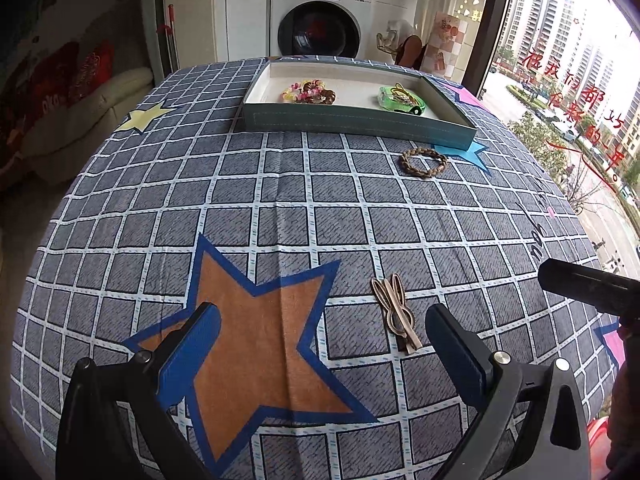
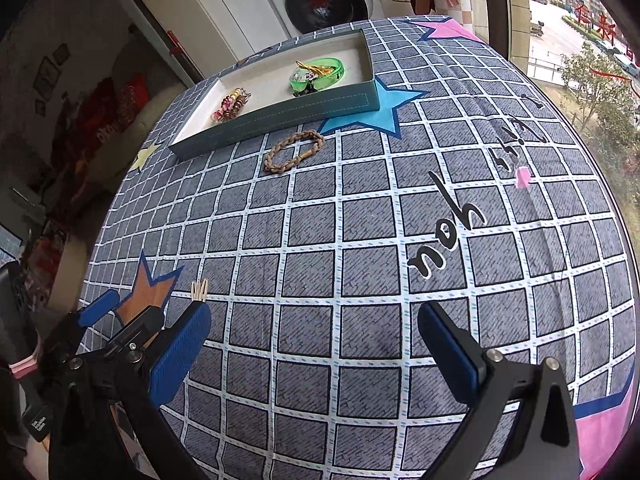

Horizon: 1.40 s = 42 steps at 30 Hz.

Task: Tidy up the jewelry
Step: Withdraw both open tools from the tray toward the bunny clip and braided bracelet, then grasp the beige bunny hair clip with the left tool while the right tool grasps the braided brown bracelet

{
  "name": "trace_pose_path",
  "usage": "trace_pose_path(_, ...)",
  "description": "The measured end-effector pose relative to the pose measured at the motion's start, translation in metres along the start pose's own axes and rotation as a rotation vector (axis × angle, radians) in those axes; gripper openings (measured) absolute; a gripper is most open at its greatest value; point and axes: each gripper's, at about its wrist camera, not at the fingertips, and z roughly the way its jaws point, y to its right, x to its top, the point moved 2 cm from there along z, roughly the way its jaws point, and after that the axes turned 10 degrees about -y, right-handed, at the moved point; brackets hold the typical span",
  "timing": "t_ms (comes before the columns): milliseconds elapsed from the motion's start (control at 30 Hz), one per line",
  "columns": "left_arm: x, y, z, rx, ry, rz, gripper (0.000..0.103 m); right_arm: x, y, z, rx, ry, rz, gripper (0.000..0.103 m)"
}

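Observation:
A shallow teal box (image 1: 360,122) (image 2: 280,120) sits at the far side of the table. Inside lie a pile of coloured spiral hair ties (image 1: 306,93) (image 2: 232,105) and a green pile of clips (image 1: 400,100) (image 2: 316,74). A braided brown bracelet (image 1: 424,162) (image 2: 294,151) lies on the cloth just before the box. Beige hair clips (image 1: 396,312) (image 2: 200,291) lie close to my left gripper's right finger. My left gripper (image 1: 322,338) hovers open over the orange star. My right gripper (image 2: 314,338) is open over bare cloth, with nothing between its fingers.
The table wears a grey checked cloth with stars (image 1: 260,344). A washing machine (image 1: 320,20) stands behind the table, a sofa (image 1: 80,120) to the left, and a large window (image 1: 568,80) to the right. The left gripper's fingers (image 2: 98,308) show at the right wrist view's lower left.

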Motion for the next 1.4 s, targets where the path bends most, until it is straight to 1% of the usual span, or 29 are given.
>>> trace_pose_path(133, -0.001, 0.013, 0.005, -0.007, -0.015, 0.023, 0.103, 0.002, 0.004, -0.001, -0.021, 0.005, 0.003, 0.103)
trace_pose_path(233, 0.0, 0.022, 0.009, -0.006, -0.021, 0.034, 0.103, 0.01, 0.006, -0.003, -0.037, 0.013, -0.004, 0.103)
trace_pose_path(533, 0.003, 0.034, 0.018, 0.016, -0.031, 0.031, 0.103, 0.049, -0.006, 0.006, -0.076, 0.026, -0.067, 0.103)
trace_pose_path(667, 0.003, 0.036, 0.021, 0.025, -0.032, 0.029, 0.103, 0.071, -0.01, 0.016, -0.096, 0.032, -0.07, 0.103)
trace_pose_path(700, 0.003, 0.036, 0.022, 0.033, -0.036, 0.029, 0.1, 0.076, -0.011, 0.02, -0.102, 0.03, -0.069, 0.103)
trace_pose_path(800, 0.003, 0.036, 0.028, 0.04, -0.056, 0.025, 0.1, 0.089, -0.013, 0.031, -0.114, 0.019, -0.075, 0.103)
trace_pose_path(1033, 0.0, 0.04, 0.028, 0.062, -0.04, 0.041, 0.1, 0.115, -0.013, 0.055, -0.159, 0.006, -0.092, 0.103)
trace_pose_path(1133, 0.0, 0.041, 0.028, 0.065, -0.038, 0.037, 0.1, 0.122, -0.014, 0.067, -0.16, -0.004, -0.092, 0.103)
trace_pose_path(1267, 0.0, 0.041, 0.028, 0.068, -0.034, 0.032, 0.1, 0.126, -0.023, 0.081, -0.165, -0.009, -0.124, 0.103)
trace_pose_path(1400, 0.0, 0.04, 0.028, 0.068, -0.034, 0.032, 0.1, 0.129, -0.039, 0.092, -0.222, 0.002, -0.19, 0.103)
